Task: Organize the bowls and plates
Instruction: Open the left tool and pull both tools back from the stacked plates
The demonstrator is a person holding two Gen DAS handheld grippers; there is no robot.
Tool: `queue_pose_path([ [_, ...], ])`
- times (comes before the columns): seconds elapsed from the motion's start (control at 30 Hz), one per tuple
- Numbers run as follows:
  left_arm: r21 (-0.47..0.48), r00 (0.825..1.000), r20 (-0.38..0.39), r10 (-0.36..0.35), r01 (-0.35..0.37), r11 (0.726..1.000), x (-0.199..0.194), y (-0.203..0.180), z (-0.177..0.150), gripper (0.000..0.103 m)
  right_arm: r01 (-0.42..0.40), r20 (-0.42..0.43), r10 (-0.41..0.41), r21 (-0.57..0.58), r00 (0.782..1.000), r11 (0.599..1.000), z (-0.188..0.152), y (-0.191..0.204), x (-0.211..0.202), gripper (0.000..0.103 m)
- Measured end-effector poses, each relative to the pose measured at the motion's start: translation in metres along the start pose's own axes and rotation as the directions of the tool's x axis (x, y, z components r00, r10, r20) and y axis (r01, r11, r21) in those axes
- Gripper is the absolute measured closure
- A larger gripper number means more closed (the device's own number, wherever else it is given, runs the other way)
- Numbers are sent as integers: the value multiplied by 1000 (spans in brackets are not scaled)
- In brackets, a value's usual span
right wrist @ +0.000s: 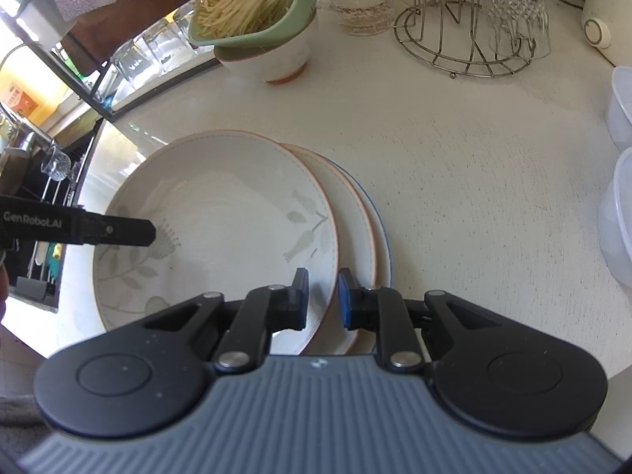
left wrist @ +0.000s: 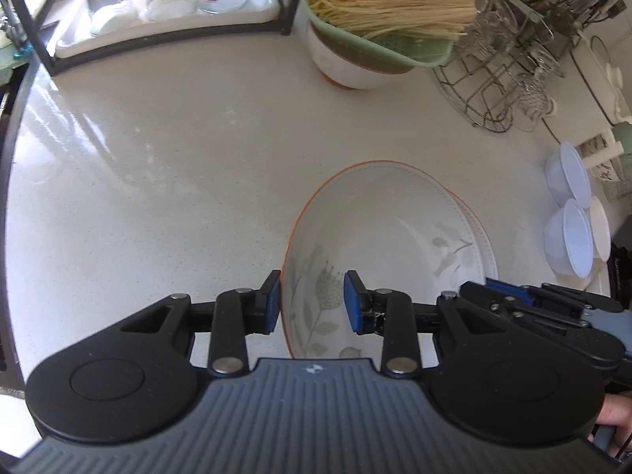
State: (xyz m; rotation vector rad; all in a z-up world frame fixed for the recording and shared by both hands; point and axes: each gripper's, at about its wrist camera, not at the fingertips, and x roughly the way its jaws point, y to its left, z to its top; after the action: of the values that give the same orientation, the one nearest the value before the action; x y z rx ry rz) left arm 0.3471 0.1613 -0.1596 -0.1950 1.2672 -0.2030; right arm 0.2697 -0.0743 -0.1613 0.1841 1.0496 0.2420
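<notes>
Right wrist view, 3 stacked plates [right wrist: 221, 213], right tongs [right wrist: 323, 300] straddling top rim, left tongs [left wrist: 313, 302] likewise, both apparently w/ gaps.

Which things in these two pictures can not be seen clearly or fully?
- Lower plates, right wrist view: the top plate covers all but their right edges.
- Plastic containers, right wrist view: cut by the right edge.
- White bowl, left wrist view: its inside is hidden by the green strainer of noodles.
</notes>
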Motion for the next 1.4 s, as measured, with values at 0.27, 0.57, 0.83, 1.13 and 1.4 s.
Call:
queue_pose_path([
  [0.27, -26, 998, 65, -8, 9, 1000, -20, -11, -2, 66, -31, 63, 30, 18, 998, 999, -2, -14, -14, 85],
  [0.57, -13, 985, 170, -12, 15, 1000, -50, -51, -15, 66, -24, 168, 28, -27, 985, 999, -3, -22, -41, 83],
  [0.83, 0, 959, 284, -18, 19, 1000, -84, -91, -34, 66, -23, 250, 39, -63, 968, 998, -5, -34, -85, 83],
  [1.13, 4, 929, 369, -31, 32, 999, -116, -123, -61, 66, -11, 376, 49, -101, 925, 995, -19, -46, -145, 83],
  [1.4, 58, 921, 387, -34, 13, 998, -122, -144, -76, 66, 8, 430, 41, -111, 902, 994, -37, -47, -168, 83],
])
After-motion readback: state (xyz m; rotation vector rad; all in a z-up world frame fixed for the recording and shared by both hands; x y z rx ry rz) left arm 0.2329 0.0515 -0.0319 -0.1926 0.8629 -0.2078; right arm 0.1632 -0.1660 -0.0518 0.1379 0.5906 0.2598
